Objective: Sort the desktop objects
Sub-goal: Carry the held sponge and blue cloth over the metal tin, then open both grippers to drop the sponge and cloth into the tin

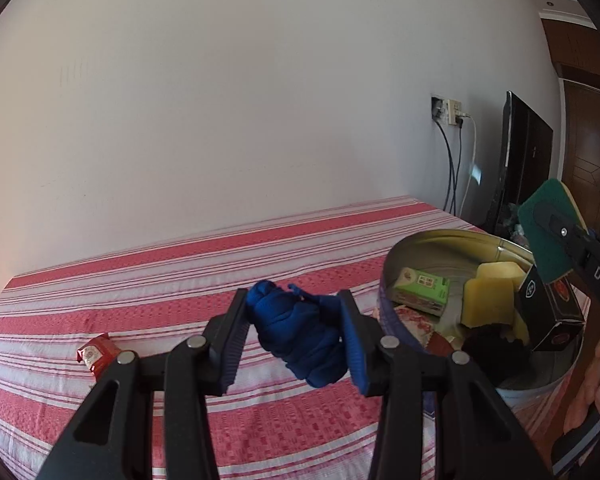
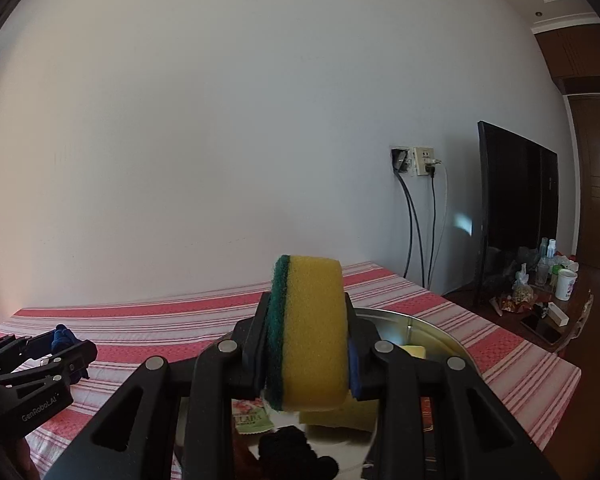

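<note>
While the "GenRobot.AI" left gripper point(image 2: 66, 346) clamps blue cloth point(image 1: 300, 334), right gripper point(image 2: 308, 356) squeezes sponge point(image 2: 312, 336).

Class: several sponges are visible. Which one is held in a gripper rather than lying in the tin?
The sponge with the green scouring layer, clamped in the right gripper; the plain yellow sponges lie inside the tin.

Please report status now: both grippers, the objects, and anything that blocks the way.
Left gripper shut on blue cloth bundle. Right gripper shut on yellow-green sponge, above round tin. Nothing blocking.
</note>
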Action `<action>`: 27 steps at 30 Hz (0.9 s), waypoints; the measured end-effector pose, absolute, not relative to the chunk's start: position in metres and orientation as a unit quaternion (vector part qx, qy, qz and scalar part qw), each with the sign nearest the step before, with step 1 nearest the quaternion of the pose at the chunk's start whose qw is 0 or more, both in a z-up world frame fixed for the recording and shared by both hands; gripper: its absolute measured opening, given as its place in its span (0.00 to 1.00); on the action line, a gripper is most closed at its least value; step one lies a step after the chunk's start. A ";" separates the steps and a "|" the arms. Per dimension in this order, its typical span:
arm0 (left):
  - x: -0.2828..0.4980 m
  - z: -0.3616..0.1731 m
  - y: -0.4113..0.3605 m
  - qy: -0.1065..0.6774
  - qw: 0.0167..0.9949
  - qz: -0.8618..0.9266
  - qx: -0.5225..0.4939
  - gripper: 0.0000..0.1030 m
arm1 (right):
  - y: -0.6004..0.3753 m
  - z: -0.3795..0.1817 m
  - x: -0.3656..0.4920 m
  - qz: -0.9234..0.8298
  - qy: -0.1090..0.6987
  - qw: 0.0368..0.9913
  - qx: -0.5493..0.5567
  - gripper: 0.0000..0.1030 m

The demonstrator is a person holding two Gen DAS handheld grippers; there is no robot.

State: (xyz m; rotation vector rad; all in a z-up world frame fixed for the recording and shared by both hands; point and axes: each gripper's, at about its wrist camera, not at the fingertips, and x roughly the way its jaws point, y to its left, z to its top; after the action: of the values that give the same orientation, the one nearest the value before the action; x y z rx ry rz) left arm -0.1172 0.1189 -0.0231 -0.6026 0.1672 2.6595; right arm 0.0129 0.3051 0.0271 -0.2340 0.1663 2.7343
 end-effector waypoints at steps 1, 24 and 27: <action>-0.116 -0.022 0.126 0.062 0.212 0.951 -0.216 0.42 | 0.312 0.029 0.015 0.974 0.059 0.204 -0.083 0.31; -0.108 -0.038 0.256 0.133 0.278 0.920 -0.244 0.99 | 0.417 0.029 -0.064 0.947 0.131 0.178 -0.233 0.73; -0.101 -0.032 0.252 0.143 0.271 0.926 -0.222 0.99 | 0.413 0.034 -0.048 0.953 0.127 0.202 -0.188 0.73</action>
State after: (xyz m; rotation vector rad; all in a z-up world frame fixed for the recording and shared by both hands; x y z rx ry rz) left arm -0.1007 0.2518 -0.0321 -0.5976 0.3848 2.4931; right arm -0.0480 0.4131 0.0344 -0.5255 0.3544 2.6600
